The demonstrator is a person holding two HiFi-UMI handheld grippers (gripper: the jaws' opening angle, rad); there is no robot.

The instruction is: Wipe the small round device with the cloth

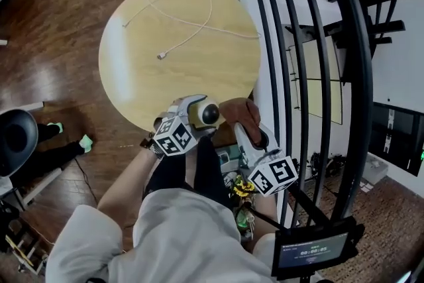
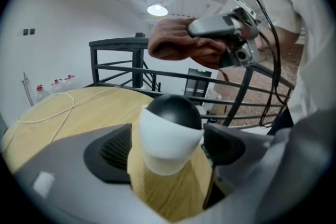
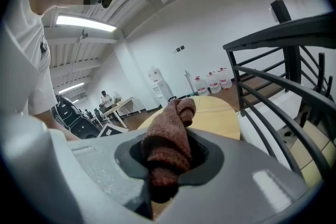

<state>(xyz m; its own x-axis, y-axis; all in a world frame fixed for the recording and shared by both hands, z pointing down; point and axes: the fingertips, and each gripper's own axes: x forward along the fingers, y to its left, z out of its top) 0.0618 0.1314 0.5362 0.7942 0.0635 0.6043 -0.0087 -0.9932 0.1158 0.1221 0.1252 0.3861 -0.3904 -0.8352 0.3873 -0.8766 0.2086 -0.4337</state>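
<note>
1. The round, pale wooden tabletop (image 1: 132, 76) carries a loose white cable (image 1: 192, 23) across its far half. Neither plays any part in the wiping.
2. At the tabletop's near edge, the left claw (image 1: 196, 114) stands released. Its jaws are spread wide on either side of the small round device (image 2: 170, 131), a white cup-shaped body with a glossy black dome on top. The pads flank the device and do not look pressed against it.
3. The device is upright and appears to rest with its base on the wood, close to the near rim of the tabletop.
4. The bunched reddish-brown woven cloth (image 1: 240, 111) sits just to the right of the device in the head view. In the left gripper view it hangs above and beyond the dome, clearly apart from it.
5. The right claw (image 3: 167, 159) is clenched on that cloth. A thick fold pokes forward past the jaws, ready to serve as the wiping face.
6. Progress, as a judgement:
   - The cloth is in hand and the device is set where it can be reached.
   - Nothing is rubbing at this moment.
   - The dome shows no smear or streak that would tell whether it has been wiped.
   - If wiping is left to do, the cloth has to come down onto the dome, and the unclamped device may slide or tip near the edge unless the left claw steadies it.
</note>
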